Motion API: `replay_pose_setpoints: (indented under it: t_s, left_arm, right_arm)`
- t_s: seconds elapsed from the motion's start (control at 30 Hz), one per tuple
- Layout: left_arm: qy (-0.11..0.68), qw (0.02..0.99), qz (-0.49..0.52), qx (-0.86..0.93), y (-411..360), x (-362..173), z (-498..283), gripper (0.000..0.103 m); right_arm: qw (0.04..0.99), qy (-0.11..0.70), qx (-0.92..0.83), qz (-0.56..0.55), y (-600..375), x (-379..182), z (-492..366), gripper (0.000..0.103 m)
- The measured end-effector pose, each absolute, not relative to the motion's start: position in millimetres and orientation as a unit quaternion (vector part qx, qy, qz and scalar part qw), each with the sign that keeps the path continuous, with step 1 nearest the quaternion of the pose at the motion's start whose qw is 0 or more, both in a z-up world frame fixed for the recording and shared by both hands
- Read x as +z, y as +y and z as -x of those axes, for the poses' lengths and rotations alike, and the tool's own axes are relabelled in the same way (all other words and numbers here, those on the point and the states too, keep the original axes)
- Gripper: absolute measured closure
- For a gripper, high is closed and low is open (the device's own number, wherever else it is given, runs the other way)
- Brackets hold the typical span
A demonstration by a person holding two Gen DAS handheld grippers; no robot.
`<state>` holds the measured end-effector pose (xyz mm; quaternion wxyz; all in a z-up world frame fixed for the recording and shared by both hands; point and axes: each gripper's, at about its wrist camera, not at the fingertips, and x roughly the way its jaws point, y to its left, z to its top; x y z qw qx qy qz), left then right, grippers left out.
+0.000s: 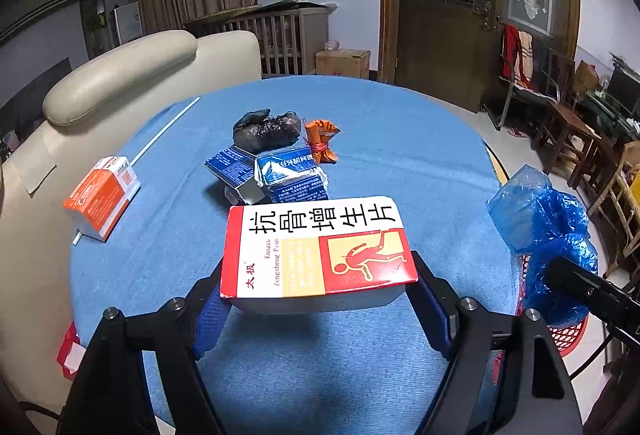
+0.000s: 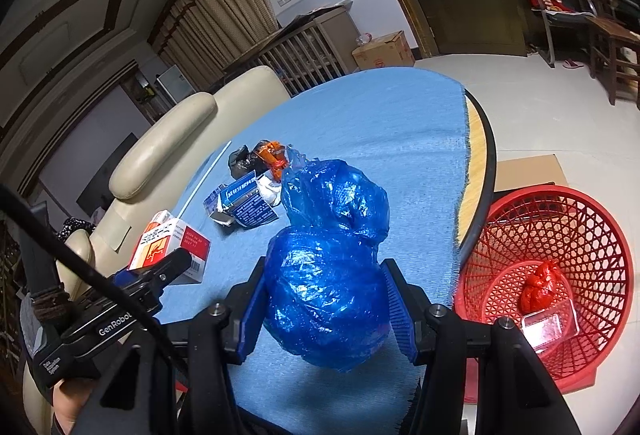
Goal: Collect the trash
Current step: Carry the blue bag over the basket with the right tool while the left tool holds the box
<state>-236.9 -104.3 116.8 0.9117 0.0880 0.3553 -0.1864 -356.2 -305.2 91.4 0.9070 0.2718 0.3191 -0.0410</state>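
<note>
above the blue cloth (image 1: 360, 139), left tool (image 1: 318, 299) clamps the medicine box (image 1: 316, 247); right tool (image 2: 326, 309) grips the blue bag (image 2: 328, 275).

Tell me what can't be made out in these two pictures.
- Left wrist view: the red mesh plastic basket is mostly hidden behind the crumpled blue plastic bag and the right hand-held gripper.
- Right wrist view: the tabletop behind the blue bag is hidden by it.
- Right wrist view: print on the crushed blue cardboard cartons is too small to read.
- Both views: contents of the black plastic bag are unseen.
</note>
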Motion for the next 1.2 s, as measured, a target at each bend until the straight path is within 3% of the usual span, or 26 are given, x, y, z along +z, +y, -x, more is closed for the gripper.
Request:
replay_pose_setpoints:
  t_s: [1.2]
  left_arm:
    - [0.364, 0.883, -0.152, -0.254, -190.2, 106.2, 268.5, 0.022]
  right_arm:
    - [0.884, 0.286, -0.123, -0.348, -393.8, 64.0, 426.1, 0.046]
